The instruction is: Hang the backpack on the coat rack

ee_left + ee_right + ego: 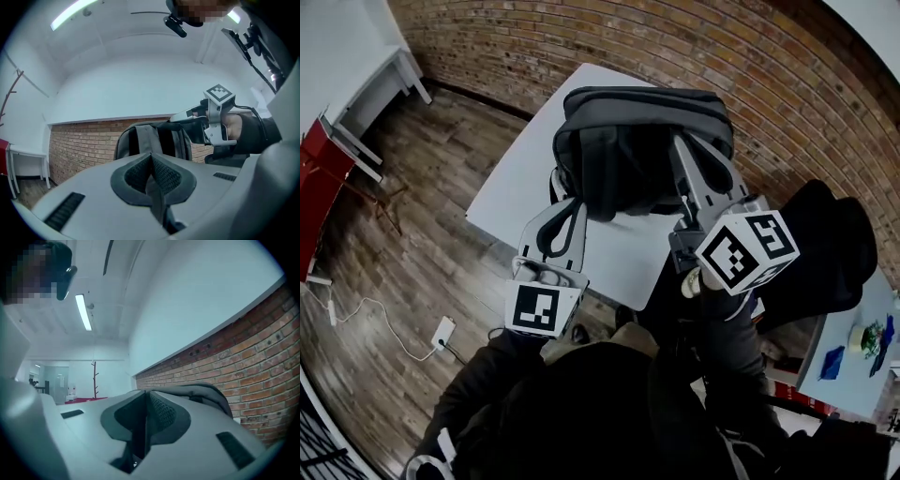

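The backpack [642, 141] looks matt grey cloth, the table [516, 187] smooth, the wall [581, 37] rough brick, the floor [422, 244] wood.

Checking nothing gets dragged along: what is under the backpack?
Only the white table shows beneath the backpack in the head view. The tabletop directly below is covered by it, so anything there cannot be seen.

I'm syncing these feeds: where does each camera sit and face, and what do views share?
Head view: on the person's head, steeply down at backpack above white table; left gripper, right gripper, sleeves show.
Left gripper view: on that gripper, level toward backpack and brick wall; own jaws, right gripper show.
Right gripper view: on that gripper, along brick wall toward coat rack; own jaws show.
Shared: all show the backpack.
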